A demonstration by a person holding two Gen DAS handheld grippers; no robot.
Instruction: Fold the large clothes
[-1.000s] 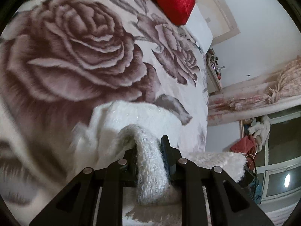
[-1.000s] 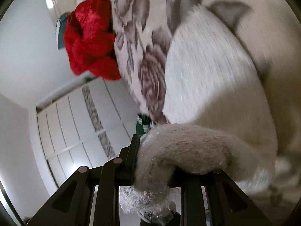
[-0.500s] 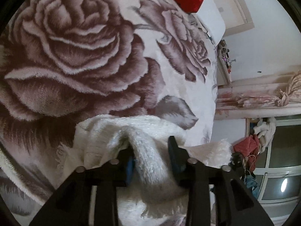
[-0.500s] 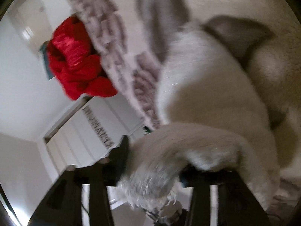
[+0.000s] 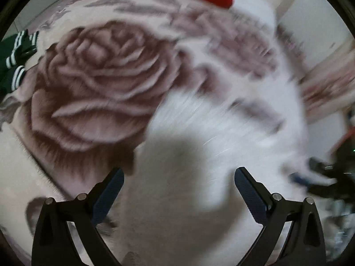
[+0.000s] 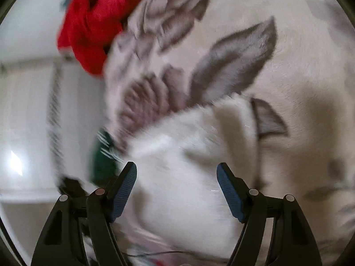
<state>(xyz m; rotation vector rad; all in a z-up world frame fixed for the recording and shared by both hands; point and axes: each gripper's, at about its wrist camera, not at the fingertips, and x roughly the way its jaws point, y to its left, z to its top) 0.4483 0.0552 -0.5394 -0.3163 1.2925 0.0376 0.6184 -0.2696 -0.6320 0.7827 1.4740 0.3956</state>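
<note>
The fluffy white knitted garment (image 5: pixel 199 155) lies bunched on the plush cream bedspread printed with large brown roses (image 5: pixel 99 84), directly ahead of and below both pairs of jaws; in the left wrist view it spreads from between the fingers up and to the right, and in the right wrist view (image 6: pixel 188 159) it fills the near middle with a raised fold toward the far right; its long axis seems to run across the bed from one gripper to the other, though blur makes that uncertain; the left gripper (image 5: pixel 178 186) is opening, its jaws already spread wide with the cloth lying loose beneath them and not pinched; the right gripper (image 6: pixel 176 184) is opening too, spread rather less, with the cloth under the gap and no pad pressing on it; neither looks clearly nearer; a crumpled red velvet cloth (image 6: pixel 93 26) sits at the far end of the bed, and a dark green garment with white stripes (image 5: pixel 15 62) lies at the left edge; the white garment's hems, sleeves and full outline are smeared by motion or cut off by the frame.
</note>
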